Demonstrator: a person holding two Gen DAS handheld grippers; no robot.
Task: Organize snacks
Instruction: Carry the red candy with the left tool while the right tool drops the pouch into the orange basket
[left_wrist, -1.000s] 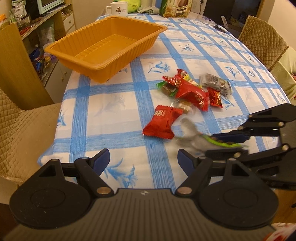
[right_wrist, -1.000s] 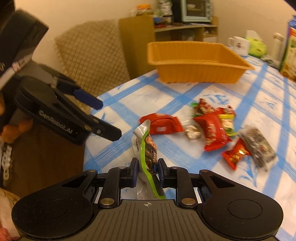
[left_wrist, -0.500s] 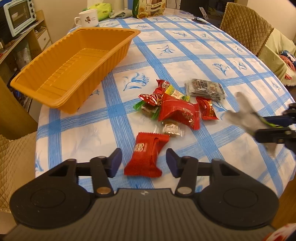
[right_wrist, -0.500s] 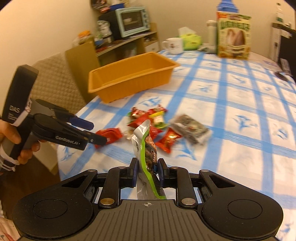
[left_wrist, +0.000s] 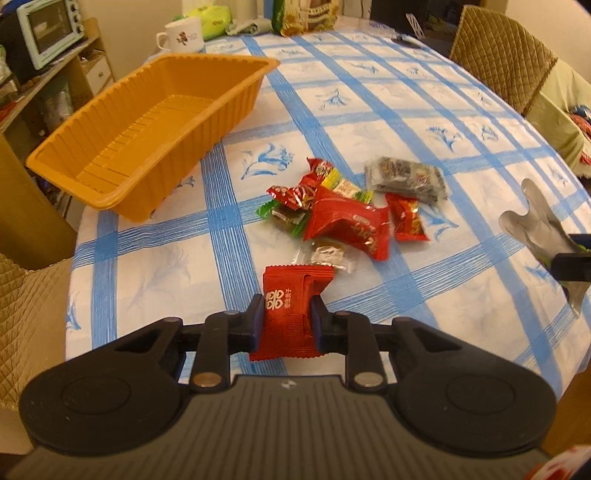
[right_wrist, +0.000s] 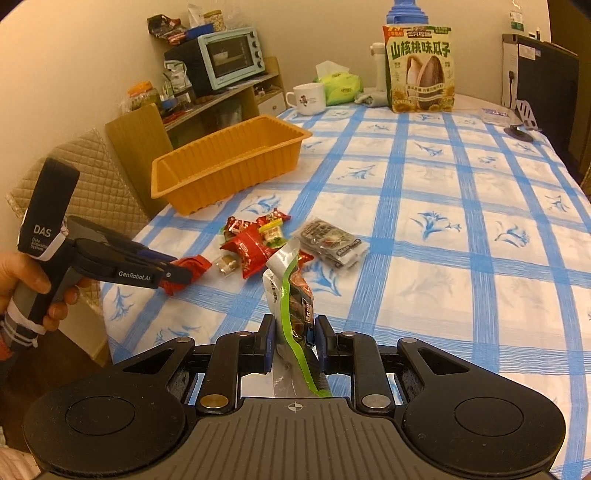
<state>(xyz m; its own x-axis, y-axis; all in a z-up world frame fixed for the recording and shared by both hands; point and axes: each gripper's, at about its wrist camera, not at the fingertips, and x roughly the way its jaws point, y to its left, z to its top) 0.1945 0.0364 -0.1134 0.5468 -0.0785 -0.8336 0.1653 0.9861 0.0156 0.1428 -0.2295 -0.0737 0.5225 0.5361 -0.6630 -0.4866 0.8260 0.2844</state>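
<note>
My left gripper (left_wrist: 287, 319) is shut on a red snack packet (left_wrist: 291, 314) at the near edge of the table; it also shows in the right wrist view (right_wrist: 173, 275). My right gripper (right_wrist: 294, 334) is shut on a silver and green snack pouch (right_wrist: 290, 280) and holds it upright above the table; the pouch also shows in the left wrist view (left_wrist: 535, 225). A pile of several wrapped snacks (left_wrist: 343, 210) lies on the blue checked tablecloth. The empty orange tray (left_wrist: 147, 125) stands at the far left, also in the right wrist view (right_wrist: 229, 162).
A white mug (right_wrist: 308, 98), a green tissue pack (right_wrist: 341, 88) and a large sunflower seed bag (right_wrist: 419, 70) stand at the table's far end. Quilted chairs (left_wrist: 498, 48) stand at the sides. A shelf with a toaster oven (right_wrist: 229, 55) stands behind the tray.
My left gripper moved forward over the red packet and closed on it. My right gripper moved back to the right, still holding the pouch.
</note>
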